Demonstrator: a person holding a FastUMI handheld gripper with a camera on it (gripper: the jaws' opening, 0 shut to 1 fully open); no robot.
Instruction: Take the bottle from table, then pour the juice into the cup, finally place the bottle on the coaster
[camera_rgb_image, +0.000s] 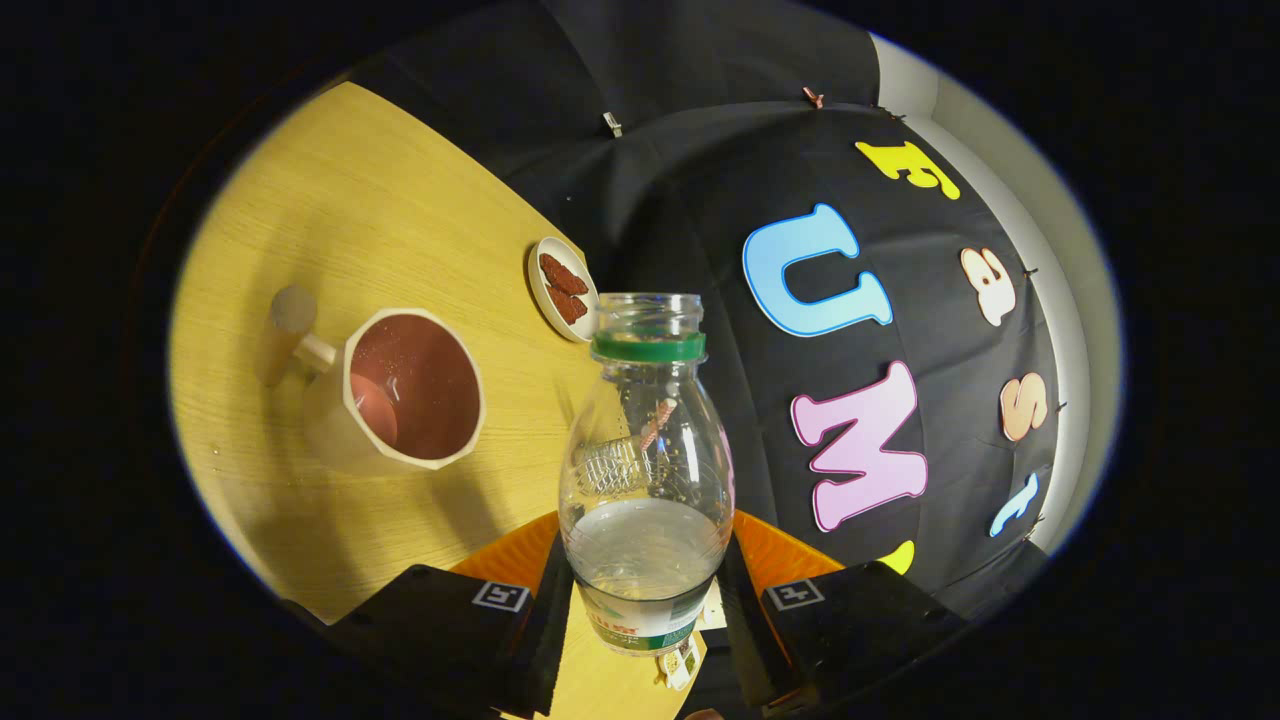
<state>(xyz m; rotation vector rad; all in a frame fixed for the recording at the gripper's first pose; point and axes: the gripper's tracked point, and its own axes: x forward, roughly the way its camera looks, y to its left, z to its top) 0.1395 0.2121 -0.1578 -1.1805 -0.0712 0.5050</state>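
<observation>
My gripper (645, 605) is shut on a clear plastic bottle (645, 470), both fingers pressing on its lower part at the label. The bottle has a green neck ring, no cap, and clear liquid filling only its lower part. Its open mouth points away from me, toward the black cloth wall. To the left of the bottle and ahead of the fingers a cream cup (410, 400) with a reddish-brown inside and a handle stands on the wooden table (350, 200). Beyond the cup, near the table's far edge, lies a small round white coaster (563, 288) with red shapes on it.
The table looks slanted in this view, and its far edge meets the black cloth wall (700, 180) just behind the coaster. A pale wall strip (1070, 330) shows at the far right. Bare wood lies left of and beyond the cup.
</observation>
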